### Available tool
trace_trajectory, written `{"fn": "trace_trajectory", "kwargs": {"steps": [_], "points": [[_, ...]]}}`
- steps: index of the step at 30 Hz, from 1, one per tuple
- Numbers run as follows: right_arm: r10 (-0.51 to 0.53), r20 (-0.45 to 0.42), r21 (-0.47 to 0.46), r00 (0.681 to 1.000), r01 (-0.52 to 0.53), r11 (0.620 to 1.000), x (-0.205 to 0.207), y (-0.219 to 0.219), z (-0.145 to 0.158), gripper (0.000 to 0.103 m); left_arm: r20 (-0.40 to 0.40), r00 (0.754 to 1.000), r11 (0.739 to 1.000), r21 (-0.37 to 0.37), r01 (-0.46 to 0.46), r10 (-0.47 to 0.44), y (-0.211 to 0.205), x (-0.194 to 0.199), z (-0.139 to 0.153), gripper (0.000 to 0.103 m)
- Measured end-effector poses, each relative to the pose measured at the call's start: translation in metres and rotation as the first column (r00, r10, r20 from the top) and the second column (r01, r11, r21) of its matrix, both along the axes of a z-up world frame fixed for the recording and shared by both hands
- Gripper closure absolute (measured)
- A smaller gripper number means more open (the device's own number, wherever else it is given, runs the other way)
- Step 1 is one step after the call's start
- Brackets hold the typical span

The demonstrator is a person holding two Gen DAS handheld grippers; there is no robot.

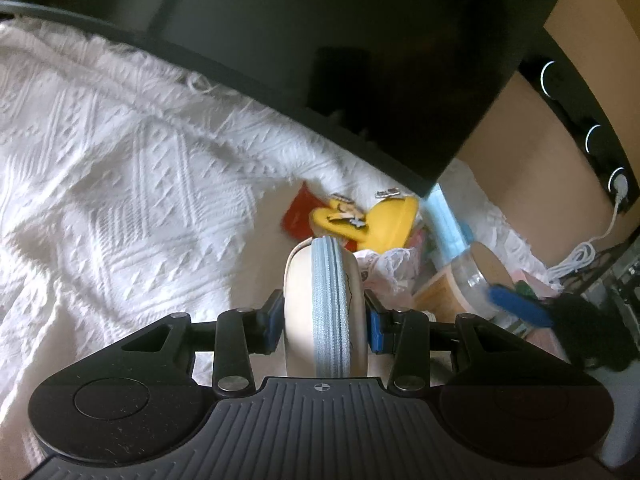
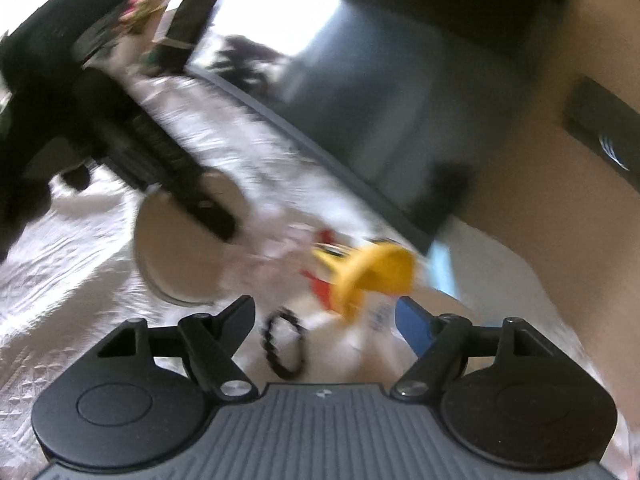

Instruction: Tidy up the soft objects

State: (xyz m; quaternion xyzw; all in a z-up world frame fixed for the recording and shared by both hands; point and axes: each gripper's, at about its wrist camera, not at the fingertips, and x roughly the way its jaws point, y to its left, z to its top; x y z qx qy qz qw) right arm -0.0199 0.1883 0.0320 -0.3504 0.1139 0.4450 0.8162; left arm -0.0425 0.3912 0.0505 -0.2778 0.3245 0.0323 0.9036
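The left gripper (image 1: 324, 320) clamps the round zippered pouch (image 1: 324, 312) above the white cloth (image 1: 120, 160). The right gripper (image 2: 324, 320), open and empty, faces the yellow toy (image 2: 372, 272) at one o'clock; it likely grasps that next.

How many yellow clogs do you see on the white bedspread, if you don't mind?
2, lying side by side: one yellow clog with charms on its strap, the other yellow clog just right of it, nearer the dark panel. The clutter could hide more.

White textured bedspread (image 1: 120, 168) carries yellow toy (image 1: 384, 220).
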Motion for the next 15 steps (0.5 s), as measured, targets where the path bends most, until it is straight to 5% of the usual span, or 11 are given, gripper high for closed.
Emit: {"fn": "trace_trajectory", "kwargs": {"steps": [2,6,15], "points": [[0.065,0.061,-0.049,0.996,-0.062,0.997,-0.007,0.014,-0.014,0.034,-0.003,1.000,1.000,-0.019,0.016,-0.016,0.003,-0.001,-0.001,0.058],[0.095,0.065,-0.125,0.993,-0.087,0.988,-0.005,0.040,-0.031,0.086,-0.014,1.000,0.999,-0.025,0.027,-0.027,0.005,-0.002,-0.002,0.058],[-0.137,-0.166,-0.016,0.977,0.136,0.991,0.030,-0.018,-0.008,0.092,0.058,0.998,0.999,0.028,-0.015,0.013,0.002,-0.009,0.007,0.061]]}}
